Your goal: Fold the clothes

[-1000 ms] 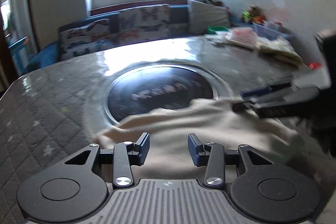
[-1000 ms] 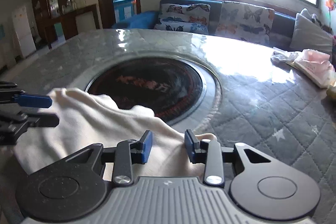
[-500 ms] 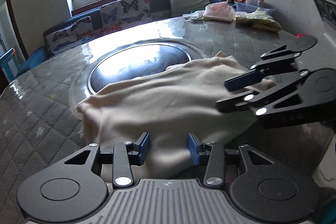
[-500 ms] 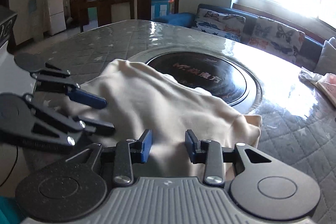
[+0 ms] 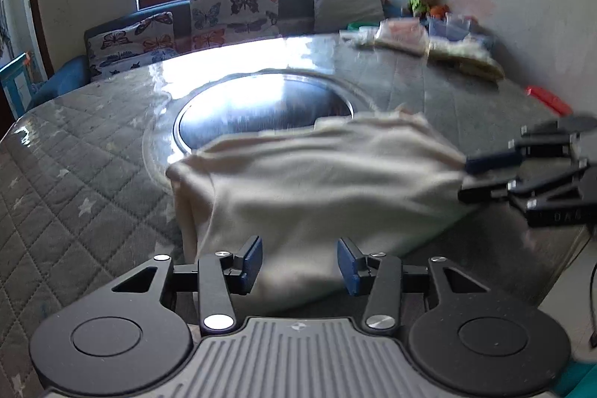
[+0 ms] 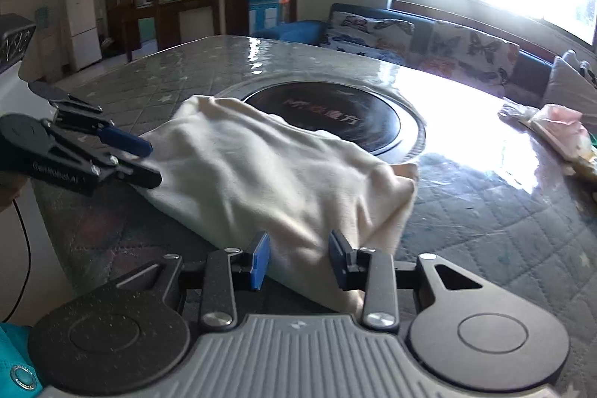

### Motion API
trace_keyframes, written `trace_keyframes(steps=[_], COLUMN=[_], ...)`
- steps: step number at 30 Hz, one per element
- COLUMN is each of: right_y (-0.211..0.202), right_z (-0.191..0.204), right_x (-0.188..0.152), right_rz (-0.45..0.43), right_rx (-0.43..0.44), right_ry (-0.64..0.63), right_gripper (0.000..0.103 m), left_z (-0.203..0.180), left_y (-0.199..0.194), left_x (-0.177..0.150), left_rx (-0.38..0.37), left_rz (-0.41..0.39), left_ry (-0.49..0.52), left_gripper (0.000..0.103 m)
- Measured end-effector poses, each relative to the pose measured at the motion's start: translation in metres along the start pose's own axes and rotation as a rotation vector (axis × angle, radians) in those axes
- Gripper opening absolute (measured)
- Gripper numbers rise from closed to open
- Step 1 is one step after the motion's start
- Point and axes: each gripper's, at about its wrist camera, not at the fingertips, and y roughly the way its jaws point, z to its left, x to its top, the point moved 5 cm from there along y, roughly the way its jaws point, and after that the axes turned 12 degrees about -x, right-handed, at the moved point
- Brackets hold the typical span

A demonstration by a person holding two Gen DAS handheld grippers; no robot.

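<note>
The left gripper (image 5: 298, 262) is opening its jaws, and the near edge of the cream cloth (image 5: 317, 181) lies between them; its blue pads do not seem to press on the cloth. The right gripper (image 6: 298, 258) is partly open too, with the other near edge of the cloth between its fingers. I cannot tell if it is pinching the cloth or just sits around it.

Each gripper shows up in the other's view, at the far side of the cloth. One gripper at each end would let the person keep the edge straight, which I think is why they are placed so.

The cloth lies in a soft heap on the gray quilted table cover (image 5: 74, 174), close to the near edge of the table. Its far edge laps over the round dark plate (image 6: 335, 114) set in the middle of the table. The fold looks only partly done, because the cloth is bumpy.

Some more clothes (image 5: 406, 32) sit at the far side.
</note>
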Motion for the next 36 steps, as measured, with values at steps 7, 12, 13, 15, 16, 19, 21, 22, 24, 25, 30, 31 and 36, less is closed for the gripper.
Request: trace_keyframes(steps=[7, 12, 13, 15, 16, 19, 21, 22, 24, 25, 30, 31, 36], right_y=[0.015, 0.042, 0.043, 0.039, 0.038, 0.043, 0.053, 0.061, 0.075, 0.079, 0.066, 0.065, 0.073], right_z=[-0.006, -0.006, -0.008, -0.010, -0.011, -0.017, -0.023, -0.027, -0.035, -0.039, -0.058, -0.061, -0.064], right_x=[0.023, 0.016, 0.015, 0.017, 0.020, 0.030, 0.037, 0.038, 0.036, 0.034, 0.036, 0.036, 0.029], right_rz=[-0.047, 0.010, 0.015, 0.010, 0.002, -0.015, -0.014, 0.000, 0.038, 0.045, 0.007, 0.008, 0.051], right_rx=[0.009, 0.009, 0.018, 0.023, 0.018, -0.007, -0.023, -0.032, -0.048, -0.047, -0.077, -0.096, -0.133], right_ry=[0.075, 0.093, 0.104, 0.105, 0.100, 0.113, 0.134, 0.147, 0.178, 0.200, 0.260, 0.260, 0.228], right_gripper=[0.035, 0.035, 0.035, 0.035, 0.035, 0.035, 0.035, 0.035, 0.035, 0.035, 0.034, 0.034, 0.018], left_z=[0.021, 0.044, 0.046, 0.049, 0.049, 0.048, 0.049, 0.052, 0.058, 0.060, 0.062, 0.062, 0.057], left_y=[0.015, 0.029, 0.027, 0.022, 0.020, 0.021, 0.024, 0.027, 0.033, 0.035, 0.034, 0.034, 0.037], left_x=[0.025, 0.017, 0.015, 0.016, 0.018, 0.026, 0.030, 0.030, 0.031, 0.030, 0.027, 0.027, 0.027], left_rx=[0.024, 0.084, 0.077, 0.061, 0.057, 0.061, 0.070, 0.080, 0.099, 0.106, 0.096, 0.097, 0.113], left_rz=[-0.065, -0.027, -0.031, -0.036, -0.040, -0.058, -0.062, -0.054, -0.039, -0.031, -0.033, -0.033, -0.031], left_ry=[-0.087, -0.127, -0.134, -0.148, -0.149, -0.141, -0.139, -0.144, -0.155, -0.159, -0.149, -0.149, -0.137], left_gripper=[0.048, 0.049, 0.049, 0.049, 0.049, 0.050, 0.051, 0.051, 0.051, 0.051, 0.054, 0.054, 0.058])
